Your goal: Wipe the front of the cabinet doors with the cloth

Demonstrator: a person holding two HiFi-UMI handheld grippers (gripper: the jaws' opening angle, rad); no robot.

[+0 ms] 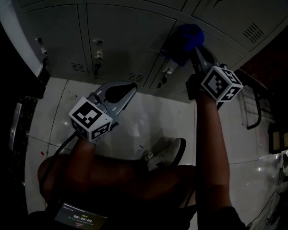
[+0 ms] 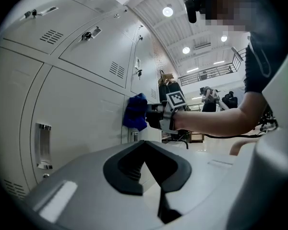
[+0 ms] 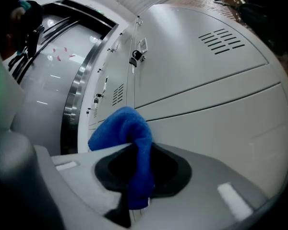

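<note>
A blue cloth [image 1: 187, 36] is pressed against a grey cabinet door [image 1: 127, 37] at the upper right of the head view. My right gripper [image 1: 194, 51] is shut on it, marker cube toward me. In the right gripper view the cloth [image 3: 129, 133] bunches out of the jaws and hangs between them, right by the door panel [image 3: 206, 104]. My left gripper [image 1: 126, 88] hovers lower and to the left, off the doors, shut with nothing in it. From the left gripper [image 2: 144, 146] view I see the cloth [image 2: 135, 111] on the door [image 2: 81, 109], with the right gripper [image 2: 158, 116] behind it.
The doors carry small locks and handles [image 1: 97, 49] and vent slots [image 1: 78, 67]. Below them is white tiled floor [image 1: 149, 119] with the person's shoe [image 1: 165, 152]. A dark metal frame [image 1: 253, 104] stands at the right. A small lit screen [image 1: 81, 218] sits at the bottom edge.
</note>
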